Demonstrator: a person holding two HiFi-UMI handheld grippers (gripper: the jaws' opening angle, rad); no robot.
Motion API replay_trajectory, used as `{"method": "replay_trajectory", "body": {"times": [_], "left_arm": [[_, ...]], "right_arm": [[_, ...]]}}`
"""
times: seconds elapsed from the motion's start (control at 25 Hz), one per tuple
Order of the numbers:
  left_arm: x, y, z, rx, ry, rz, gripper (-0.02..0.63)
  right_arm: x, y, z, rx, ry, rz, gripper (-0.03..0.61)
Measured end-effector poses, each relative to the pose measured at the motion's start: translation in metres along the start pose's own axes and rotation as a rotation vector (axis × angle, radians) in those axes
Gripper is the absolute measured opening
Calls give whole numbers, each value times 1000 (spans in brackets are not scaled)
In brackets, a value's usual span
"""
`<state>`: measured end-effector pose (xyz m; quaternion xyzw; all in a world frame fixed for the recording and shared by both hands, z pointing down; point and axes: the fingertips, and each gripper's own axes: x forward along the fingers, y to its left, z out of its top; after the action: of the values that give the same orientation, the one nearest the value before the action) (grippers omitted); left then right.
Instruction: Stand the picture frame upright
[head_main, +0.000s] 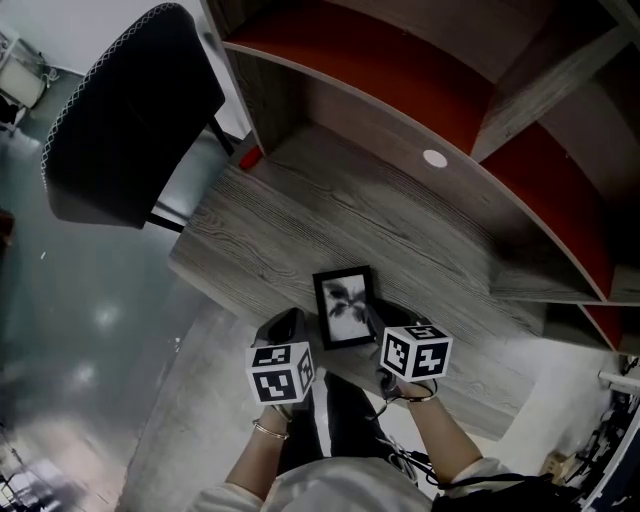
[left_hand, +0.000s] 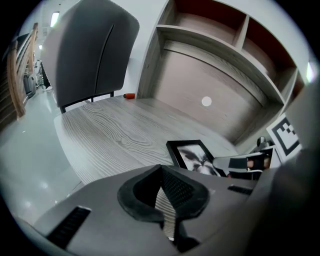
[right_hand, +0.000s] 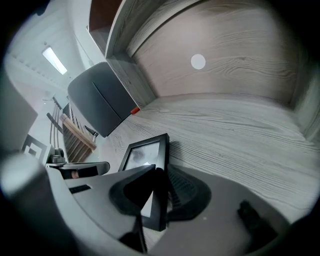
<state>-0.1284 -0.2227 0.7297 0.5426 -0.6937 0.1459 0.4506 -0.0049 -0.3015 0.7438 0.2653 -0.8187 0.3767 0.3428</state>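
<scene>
Now the picture frame (right_hand: 144, 151) sits clamped edgewise between the right tongs (right_hand: 157, 172).

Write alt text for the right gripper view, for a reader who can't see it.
The right tongs are shut on the side edge of a black picture frame on a grey wood-grain desk. The left tongs show at the left, with a dark chair beyond the desk's edge.

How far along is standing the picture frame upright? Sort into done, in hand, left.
Done: nothing stands yet. In hand: right tongs grip the picture frame by its edge. Left: it lies face-up on the desk and needs tipping upright; left tongs shut, empty.
</scene>
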Motion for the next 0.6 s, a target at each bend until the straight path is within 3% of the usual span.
{"method": "replay_trajectory", "body": {"times": [0.6], "left_arm": [[-16, -16, 22, 83, -16, -61, 12]], "right_arm": [[-38, 4, 22, 61, -136, -48, 84]]}}
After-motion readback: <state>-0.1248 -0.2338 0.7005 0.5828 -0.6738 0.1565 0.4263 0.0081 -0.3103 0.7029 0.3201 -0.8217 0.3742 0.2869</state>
